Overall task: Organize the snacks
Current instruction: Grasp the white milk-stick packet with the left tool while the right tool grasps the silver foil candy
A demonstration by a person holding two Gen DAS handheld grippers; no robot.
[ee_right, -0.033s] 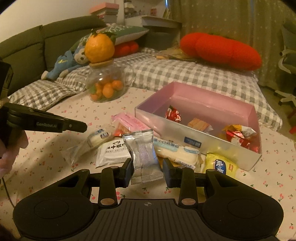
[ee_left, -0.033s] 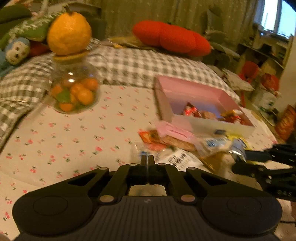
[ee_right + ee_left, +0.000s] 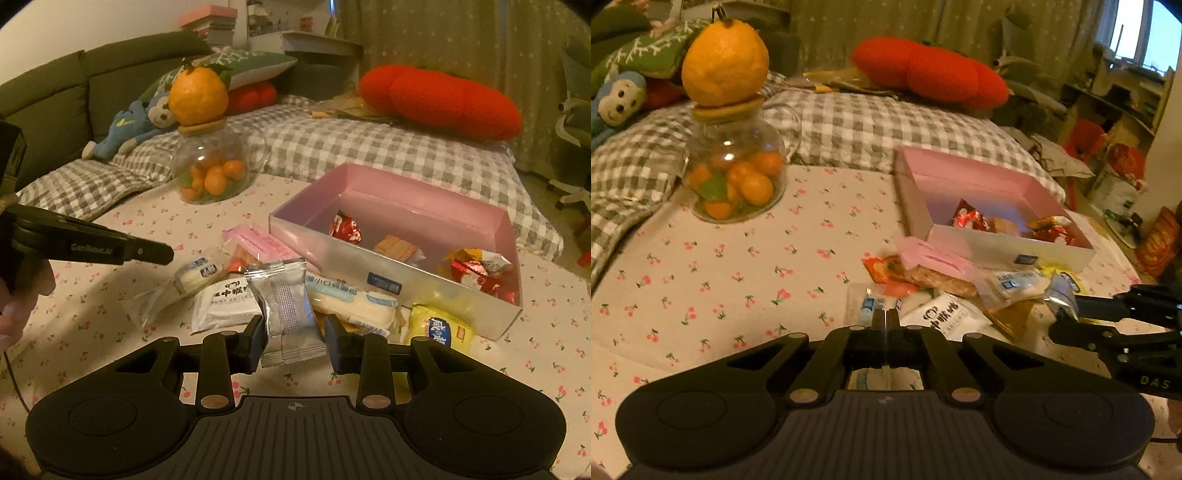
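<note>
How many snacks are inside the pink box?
4 that I can see in the pink box: a red packet at its left, a brown wafer in the middle, and a gold-and-red packet and red wrappers at its right. More may be hidden.

Glass jar of small oranges, big orange atop, red cushion, monkey plush

Both grippers, the left gripper and right gripper, are black plastic with round silver screws and ribbed grey tops.
</note>
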